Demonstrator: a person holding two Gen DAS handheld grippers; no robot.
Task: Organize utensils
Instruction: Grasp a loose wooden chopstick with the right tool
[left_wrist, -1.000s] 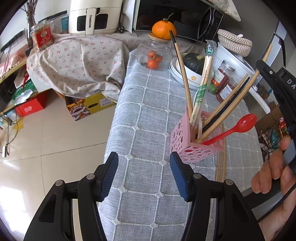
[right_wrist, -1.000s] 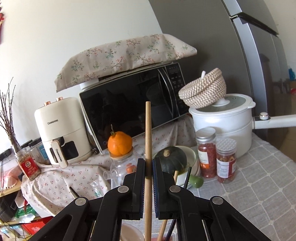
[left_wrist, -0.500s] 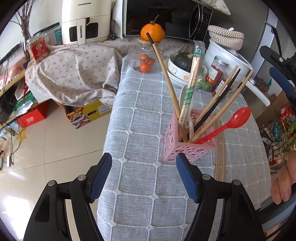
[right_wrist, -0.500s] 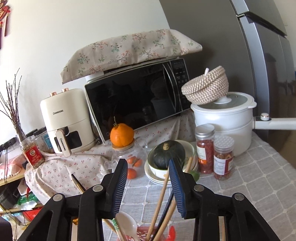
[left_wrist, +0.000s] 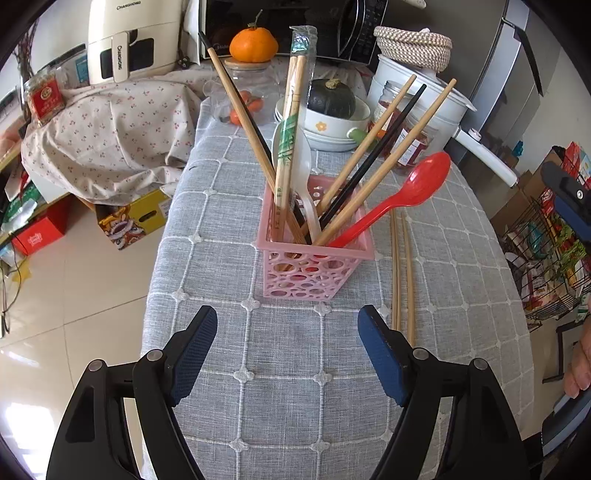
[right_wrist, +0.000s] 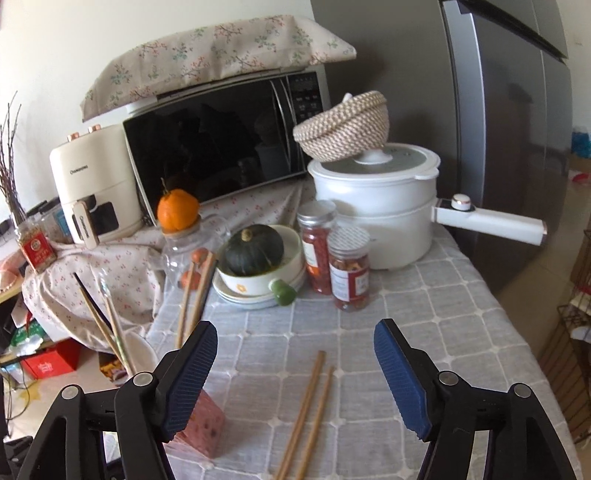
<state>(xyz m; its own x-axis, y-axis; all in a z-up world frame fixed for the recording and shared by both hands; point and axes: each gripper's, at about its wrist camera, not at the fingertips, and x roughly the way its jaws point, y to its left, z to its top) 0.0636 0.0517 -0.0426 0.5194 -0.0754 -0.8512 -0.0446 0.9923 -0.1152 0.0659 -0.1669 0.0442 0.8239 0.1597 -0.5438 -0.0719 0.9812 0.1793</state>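
1. Fingers of the left gripper (left_wrist: 286, 349) stand wide apart, holding nothing, low over the grey checked tablecloth (left_wrist: 288, 391). Ahead of them, slightly right of centre, stands the pink utensil basket (left_wrist: 314, 262).
2. Inside the basket: several wooden chopsticks, a black one, a wrapped pair (left_wrist: 291, 122), a white spoon, and a red spoon (left_wrist: 402, 195) leaning right.
3. Just beside the basket, ahead of the left gripper's right-hand finger, two loose chopsticks (left_wrist: 402, 273) lie flat on the cloth.
4. Right gripper (right_wrist: 295, 363): fingers also spread wide, empty, hovering above that loose pair (right_wrist: 308, 417), which lies between and below its fingers. The basket corner shows under its left finger.
5. Step in hand, as I judge it: collecting the last loose utensils. Next move likely calls for lowering the right gripper, closing on one chopstick or both, tilting upright, and dropping them into the basket.
6. Hard to read: chopstick near ends are cut off in the right wrist view; basket floor hidden behind its perforated wall.
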